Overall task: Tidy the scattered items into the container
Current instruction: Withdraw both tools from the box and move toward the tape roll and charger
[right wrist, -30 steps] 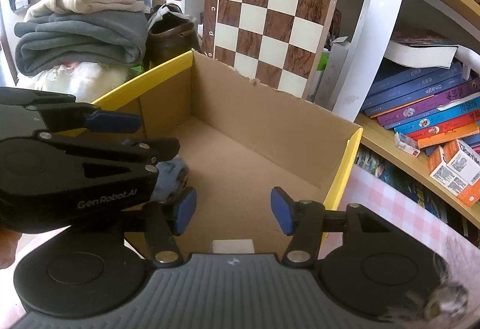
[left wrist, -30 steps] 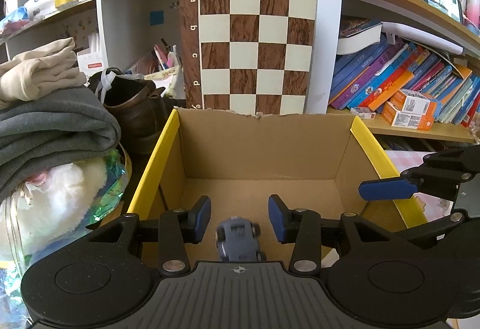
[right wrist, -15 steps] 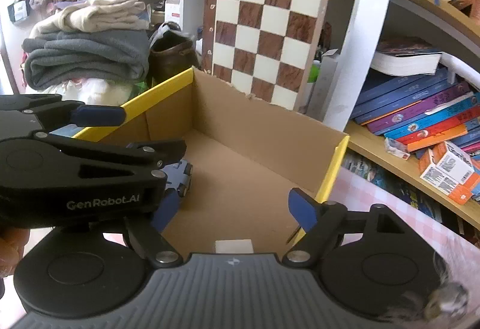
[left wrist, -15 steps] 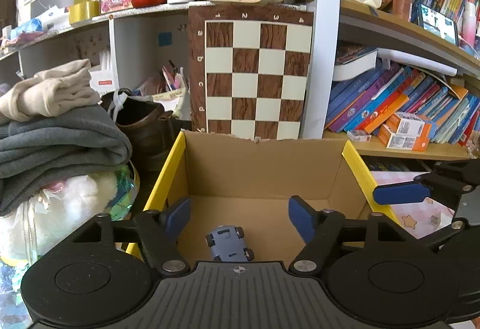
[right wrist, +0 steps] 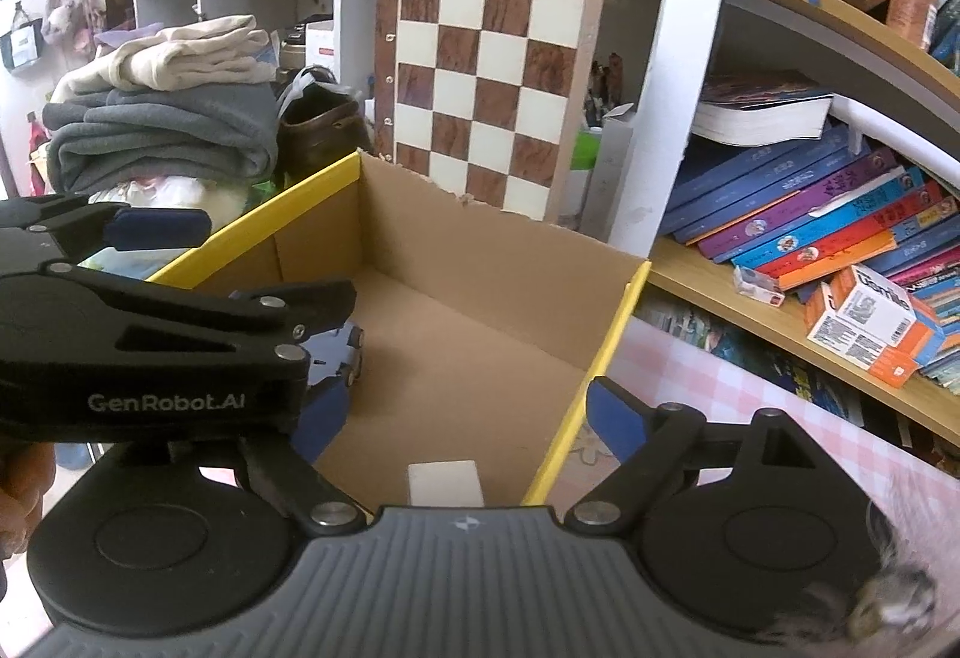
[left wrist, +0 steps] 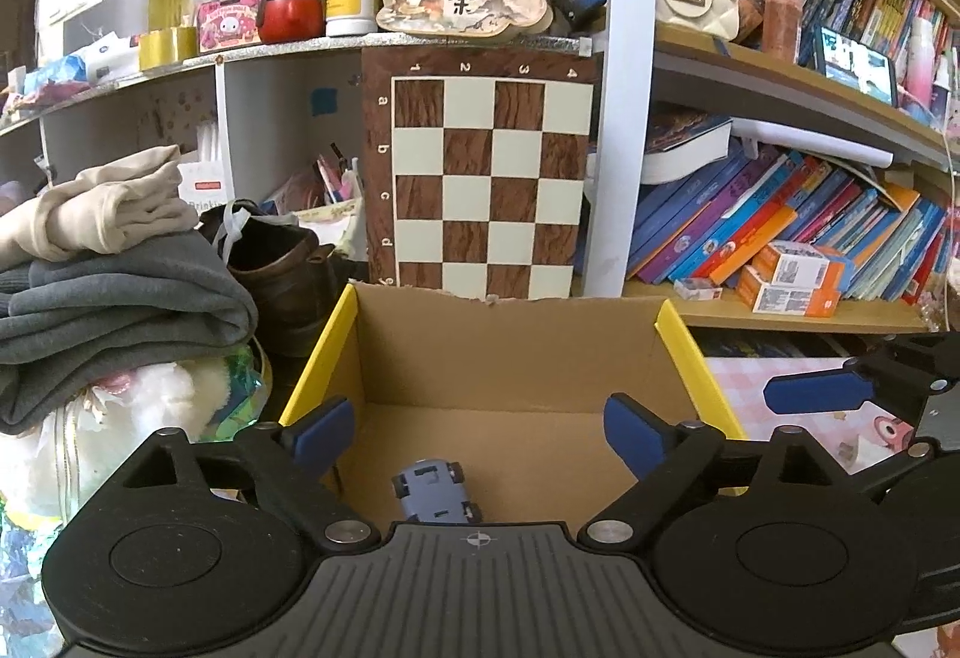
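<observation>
A cardboard box with yellow-edged side walls [left wrist: 504, 352] stands open in front of me; it also shows in the right wrist view [right wrist: 498, 262]. A small grey-blue toy car [left wrist: 433, 491] lies on the box floor, partly seen in the right wrist view [right wrist: 342, 352] behind the left gripper. A white flat piece [right wrist: 444, 481] lies on the box floor near the front. My left gripper [left wrist: 477, 433] is open and empty above the car. My right gripper [right wrist: 462, 415] is open and empty over the box's right front.
A chessboard [left wrist: 486, 178] leans behind the box. Folded clothes [left wrist: 114, 274] and a brown shoe [left wrist: 282, 268] are to the left. Shelves with books [left wrist: 780, 226] are to the right. A pink checked cloth [right wrist: 750, 406] covers the table.
The left gripper opened wide and let go of the toy car, which now lies on the box floor. Both grippers rose and drew back, and the right gripper opened wider.
</observation>
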{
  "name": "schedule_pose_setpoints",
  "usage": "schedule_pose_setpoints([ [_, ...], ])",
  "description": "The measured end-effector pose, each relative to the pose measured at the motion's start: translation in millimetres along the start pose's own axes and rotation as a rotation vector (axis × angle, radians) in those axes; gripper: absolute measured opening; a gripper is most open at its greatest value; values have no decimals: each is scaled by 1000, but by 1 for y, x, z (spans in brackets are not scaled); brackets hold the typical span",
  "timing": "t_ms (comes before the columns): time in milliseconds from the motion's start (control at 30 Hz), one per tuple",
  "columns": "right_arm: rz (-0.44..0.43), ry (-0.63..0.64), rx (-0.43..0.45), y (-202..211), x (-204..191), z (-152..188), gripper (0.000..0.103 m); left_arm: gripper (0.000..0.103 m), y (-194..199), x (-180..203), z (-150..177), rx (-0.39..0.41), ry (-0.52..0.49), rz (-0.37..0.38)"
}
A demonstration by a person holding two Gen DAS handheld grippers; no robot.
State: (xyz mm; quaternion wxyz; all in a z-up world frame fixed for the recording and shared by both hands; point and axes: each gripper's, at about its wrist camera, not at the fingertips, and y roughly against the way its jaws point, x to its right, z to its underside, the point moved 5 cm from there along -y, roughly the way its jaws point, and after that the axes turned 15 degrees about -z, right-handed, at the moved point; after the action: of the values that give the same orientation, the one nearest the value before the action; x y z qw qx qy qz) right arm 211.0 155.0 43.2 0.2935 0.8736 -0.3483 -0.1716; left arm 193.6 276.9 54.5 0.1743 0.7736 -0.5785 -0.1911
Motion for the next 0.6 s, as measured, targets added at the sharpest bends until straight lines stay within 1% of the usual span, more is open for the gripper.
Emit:
schedule_pose_setpoints([
  [33,5,-3,3,2,1,0,91,93,1,1,0,2,2,2],
  [100,19,-7,6,6,3,1,96,95,4,3,0,5,5,8],
  [200,40,-7,9,11,6,4,100,97,5,7,0,8,-1,18],
  [600,96,-60,31,39,19,26,102,99,23,33,4,20,-34,84],
])
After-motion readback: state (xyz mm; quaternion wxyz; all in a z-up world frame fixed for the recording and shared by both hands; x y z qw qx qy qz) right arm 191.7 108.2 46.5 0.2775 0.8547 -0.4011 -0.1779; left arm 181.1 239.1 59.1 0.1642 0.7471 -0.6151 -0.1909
